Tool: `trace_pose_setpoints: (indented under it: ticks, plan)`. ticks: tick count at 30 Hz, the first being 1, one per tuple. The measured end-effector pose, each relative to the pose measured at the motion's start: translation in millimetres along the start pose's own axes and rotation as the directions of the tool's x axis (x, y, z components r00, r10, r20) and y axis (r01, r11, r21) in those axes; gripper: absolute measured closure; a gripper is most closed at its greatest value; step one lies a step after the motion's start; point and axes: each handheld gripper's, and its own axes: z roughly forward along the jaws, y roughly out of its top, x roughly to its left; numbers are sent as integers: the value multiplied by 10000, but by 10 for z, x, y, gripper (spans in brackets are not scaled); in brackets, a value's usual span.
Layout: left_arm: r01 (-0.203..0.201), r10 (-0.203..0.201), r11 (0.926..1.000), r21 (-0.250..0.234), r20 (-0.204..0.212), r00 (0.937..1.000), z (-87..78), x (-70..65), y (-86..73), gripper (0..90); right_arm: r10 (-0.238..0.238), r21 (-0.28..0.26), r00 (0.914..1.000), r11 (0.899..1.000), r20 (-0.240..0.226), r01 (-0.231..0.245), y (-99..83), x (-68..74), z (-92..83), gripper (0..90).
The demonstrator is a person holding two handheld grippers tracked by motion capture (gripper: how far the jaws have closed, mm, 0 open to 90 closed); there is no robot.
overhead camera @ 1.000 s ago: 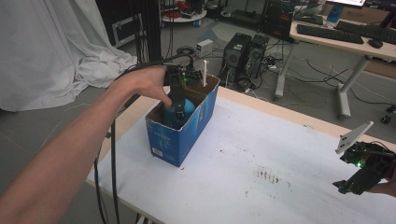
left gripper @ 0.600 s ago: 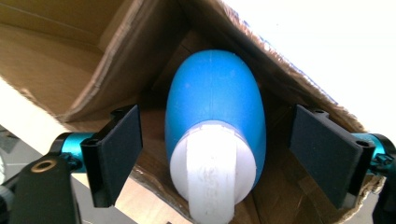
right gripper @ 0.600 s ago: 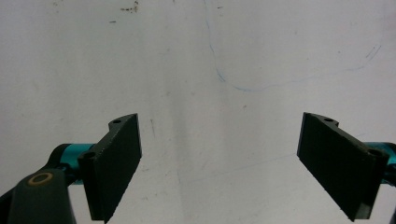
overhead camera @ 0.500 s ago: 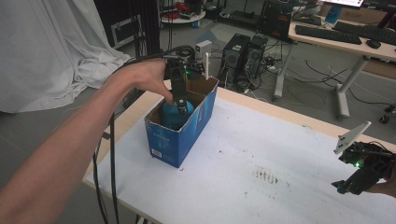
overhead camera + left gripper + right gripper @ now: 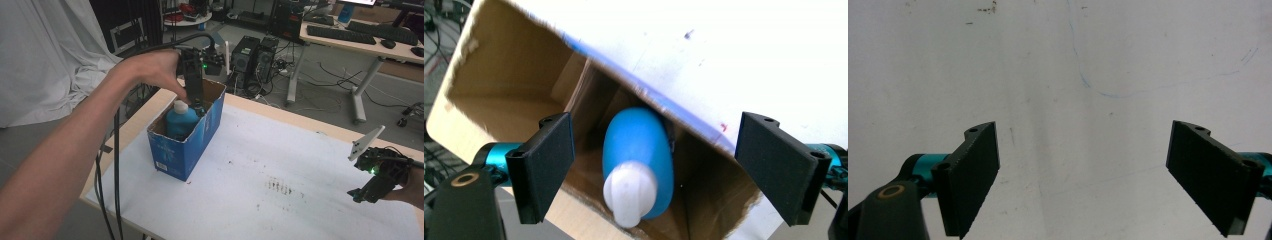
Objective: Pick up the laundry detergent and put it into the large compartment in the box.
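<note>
A blue bottle (image 5: 179,121) with a white cap (image 5: 181,106) rests inside an open blue cardboard box (image 5: 187,147) at the table's left. My left gripper (image 5: 196,101) hangs just above the box's opening, pointing down. In the left gripper view its jaws have just been opening and stand wide, my left gripper (image 5: 658,122) open, with the bottle (image 5: 639,145) and its cap (image 5: 629,195) below them, untouched, against the box's inner wall (image 5: 514,75). My right gripper (image 5: 369,191) hovers low at the table's right edge. In its own view my right gripper (image 5: 1083,130) is open and holds nothing.
A white sheet (image 5: 280,165) with small dark marks covers the table. A black cable (image 5: 116,165) hangs from my left hand past the table's left edge. Behind the table are computer towers (image 5: 257,55) and a desk (image 5: 360,40). A white cloth (image 5: 45,50) hangs at far left.
My left gripper has risen out of the box, leaving the blue bottle inside it. The right gripper has not moved.
</note>
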Motion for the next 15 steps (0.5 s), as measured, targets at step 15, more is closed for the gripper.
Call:
trace_pose_setpoints:
  ticks: [15]
  plan:
    - [-1124,1119,9936,112,349,9931,-73,-223,522,161,42,-22,10000,10000,51,-42,-14,9,-26,130]
